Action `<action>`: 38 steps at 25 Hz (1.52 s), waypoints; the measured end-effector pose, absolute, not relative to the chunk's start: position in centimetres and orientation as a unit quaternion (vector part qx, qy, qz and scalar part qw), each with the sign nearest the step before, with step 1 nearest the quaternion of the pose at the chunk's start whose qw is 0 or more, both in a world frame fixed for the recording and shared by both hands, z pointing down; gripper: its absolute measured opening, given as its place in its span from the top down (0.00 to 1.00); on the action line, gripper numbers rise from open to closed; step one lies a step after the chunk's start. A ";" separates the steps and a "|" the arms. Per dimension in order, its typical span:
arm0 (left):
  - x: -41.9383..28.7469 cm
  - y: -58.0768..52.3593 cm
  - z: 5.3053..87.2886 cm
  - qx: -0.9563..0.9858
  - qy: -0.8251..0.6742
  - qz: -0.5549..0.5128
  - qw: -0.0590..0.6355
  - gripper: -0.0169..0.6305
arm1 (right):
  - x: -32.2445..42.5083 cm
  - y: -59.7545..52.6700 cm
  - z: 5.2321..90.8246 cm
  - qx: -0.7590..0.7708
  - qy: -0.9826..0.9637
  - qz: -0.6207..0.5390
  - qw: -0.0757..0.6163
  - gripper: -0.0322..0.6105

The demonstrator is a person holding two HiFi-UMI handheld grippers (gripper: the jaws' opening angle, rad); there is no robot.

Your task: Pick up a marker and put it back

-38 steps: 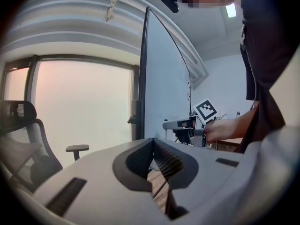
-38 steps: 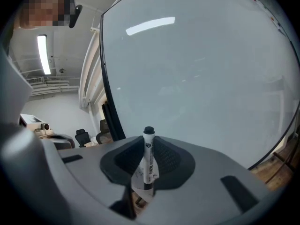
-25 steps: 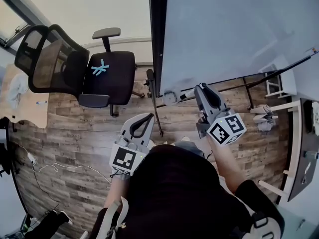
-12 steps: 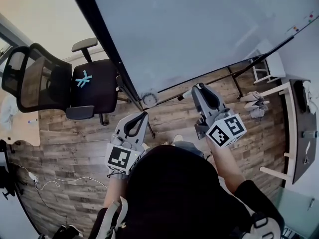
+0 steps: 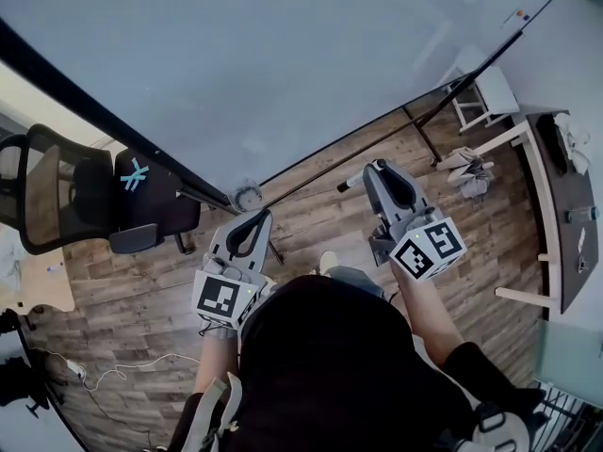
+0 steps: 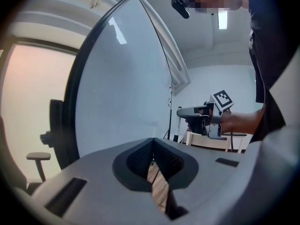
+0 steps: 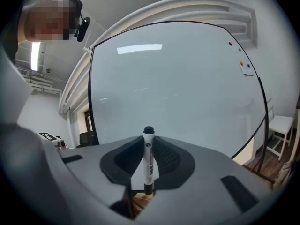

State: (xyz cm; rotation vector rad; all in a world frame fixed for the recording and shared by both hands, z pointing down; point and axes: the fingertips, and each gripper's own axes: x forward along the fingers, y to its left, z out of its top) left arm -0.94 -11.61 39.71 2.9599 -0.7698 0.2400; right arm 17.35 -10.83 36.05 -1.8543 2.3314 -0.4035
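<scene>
A white marker (image 7: 148, 161) with black cap and black end stands upright between the pads of my right gripper (image 7: 149, 156), which is shut on it. From the head view the marker (image 5: 350, 181) pokes out to the left of the right gripper (image 5: 375, 169), which points at the big whiteboard (image 5: 283, 64). My left gripper (image 5: 258, 217) is held lower left of it, shut with nothing in it; its fingertips meet in the left gripper view (image 6: 153, 144). That view also shows the right gripper (image 6: 199, 112) beside the whiteboard (image 6: 122, 88). The whiteboard (image 7: 178, 88) fills the right gripper view.
A black office chair (image 5: 113, 196) stands on the wood floor at the left. The board's stand has a caster (image 5: 248, 196) near my left gripper. A white stool (image 5: 480, 88), a dark table (image 5: 556, 205) and small magnets (image 5: 528, 8) are at the right. Cables (image 5: 94, 375) lie lower left.
Both grippers have moved along toward the whiteboard, which now fills more of the head view; the chair has slid to the left edge. The right gripper still grips the marker.
</scene>
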 end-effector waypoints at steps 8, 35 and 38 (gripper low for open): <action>3.4 -11.7 40.1 0.972 -0.217 0.084 0.036 0.96 | 21.5 -8.5 37.5 -0.641 0.751 -0.146 0.061 0.84; 6.8 -11.0 40.0 0.974 -0.208 0.088 0.032 0.96 | 24.5 -4.8 40.8 -0.653 0.733 -0.184 0.051 0.84; 6.3 -10.9 40.2 0.972 -0.214 0.087 0.035 0.96 | 24.1 -5.0 41.0 -0.648 0.737 -0.185 0.050 0.84</action>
